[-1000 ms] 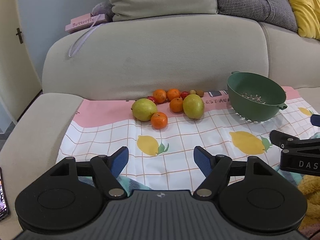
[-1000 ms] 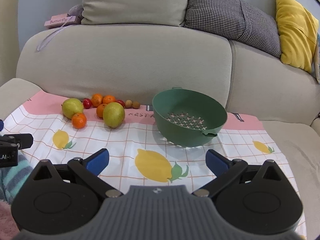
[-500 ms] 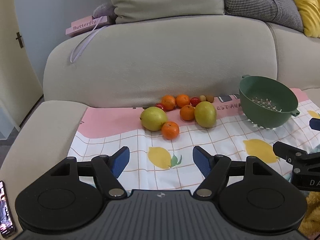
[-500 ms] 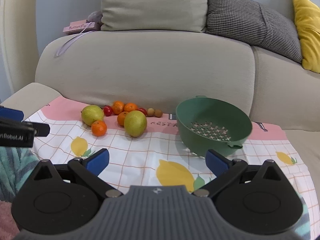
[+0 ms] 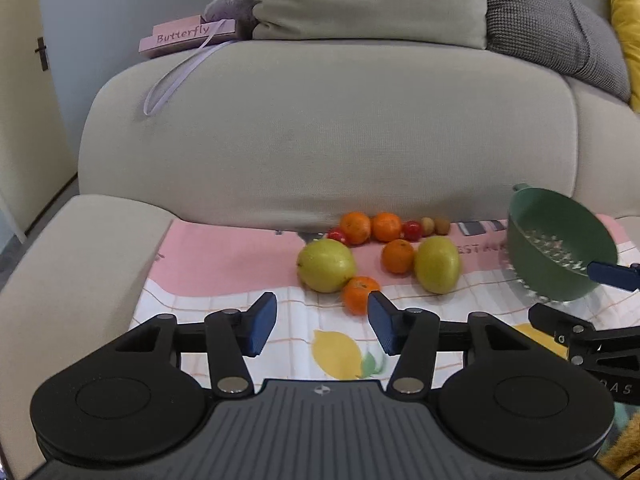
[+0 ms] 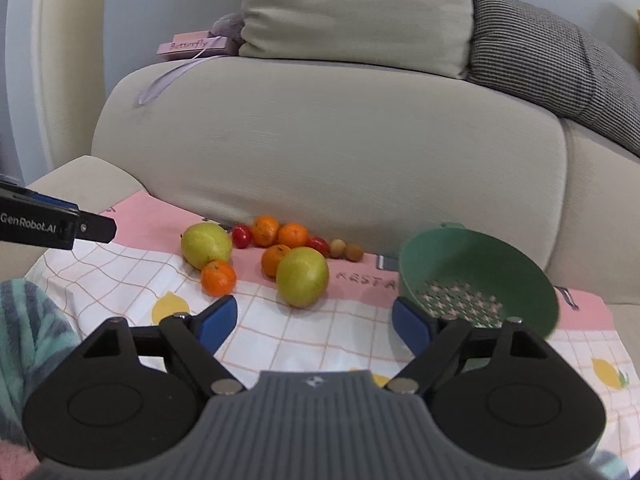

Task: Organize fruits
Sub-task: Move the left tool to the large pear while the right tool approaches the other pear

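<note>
Jaws of both grippers gape empty; only the right view shows the colander's (image 6: pixel 476 272) whole starred floor.

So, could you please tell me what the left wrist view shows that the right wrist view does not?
Only the left wrist view shows the open left gripper head-on and a yellow cushion. Only the right wrist view shows the open right gripper and a striped teal fabric. Both show the fruit pile and the empty green colander.

Counted: 4 oranges (image 6: pixel 218 278), 2 pears (image 6: pixel 302 277), 2 red cherry tomatoes (image 6: pixel 241 235), 2 brown longans (image 6: pixel 354 252), 1 green colander (image 6: pixel 476 276), 3 cushions (image 6: pixel 356 12).
</note>
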Available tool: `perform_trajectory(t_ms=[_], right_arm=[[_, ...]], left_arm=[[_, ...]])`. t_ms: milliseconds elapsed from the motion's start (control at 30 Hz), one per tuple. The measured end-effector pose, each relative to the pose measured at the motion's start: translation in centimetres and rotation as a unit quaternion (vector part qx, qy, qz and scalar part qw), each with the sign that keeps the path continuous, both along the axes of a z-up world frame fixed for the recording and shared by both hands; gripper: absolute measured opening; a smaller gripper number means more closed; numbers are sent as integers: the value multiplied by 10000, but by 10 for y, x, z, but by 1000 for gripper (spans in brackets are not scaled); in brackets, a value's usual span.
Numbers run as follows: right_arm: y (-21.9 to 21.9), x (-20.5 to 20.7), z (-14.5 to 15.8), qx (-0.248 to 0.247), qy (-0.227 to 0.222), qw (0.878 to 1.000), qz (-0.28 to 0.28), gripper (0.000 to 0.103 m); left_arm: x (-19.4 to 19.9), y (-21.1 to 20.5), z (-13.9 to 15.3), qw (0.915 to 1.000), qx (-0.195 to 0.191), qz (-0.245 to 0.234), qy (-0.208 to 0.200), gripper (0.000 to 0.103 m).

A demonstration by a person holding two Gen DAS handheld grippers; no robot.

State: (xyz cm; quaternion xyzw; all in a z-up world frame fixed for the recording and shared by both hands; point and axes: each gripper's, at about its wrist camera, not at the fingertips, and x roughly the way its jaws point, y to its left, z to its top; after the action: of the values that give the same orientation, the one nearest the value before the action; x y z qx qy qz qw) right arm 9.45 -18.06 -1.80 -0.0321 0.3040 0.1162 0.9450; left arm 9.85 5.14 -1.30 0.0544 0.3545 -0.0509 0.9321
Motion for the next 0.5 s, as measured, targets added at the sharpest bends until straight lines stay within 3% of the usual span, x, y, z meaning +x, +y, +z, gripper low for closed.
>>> perform_trajectory(t_ms=[67, 133, 233, 367, 500], right_arm=[[4, 10, -2, 7, 32, 10000, 16, 82], [8, 19, -5, 20, 67, 10000, 29, 84], [14, 36, -9, 91, 162, 9998, 86, 90], [22, 59, -14, 34, 195, 9998, 101, 90], [26, 83, -22, 129, 314, 9993, 142, 90]], left_arm=[[6, -3, -1, 9996, 264, -23, 0, 70], [16, -3, -3, 9991, 422, 4, 62, 70], [31, 4, -4, 9998, 8, 112, 188, 63], [51, -3, -10, 9994, 162, -190, 248, 62], [75, -3, -18, 9987, 30, -204, 466, 62]])
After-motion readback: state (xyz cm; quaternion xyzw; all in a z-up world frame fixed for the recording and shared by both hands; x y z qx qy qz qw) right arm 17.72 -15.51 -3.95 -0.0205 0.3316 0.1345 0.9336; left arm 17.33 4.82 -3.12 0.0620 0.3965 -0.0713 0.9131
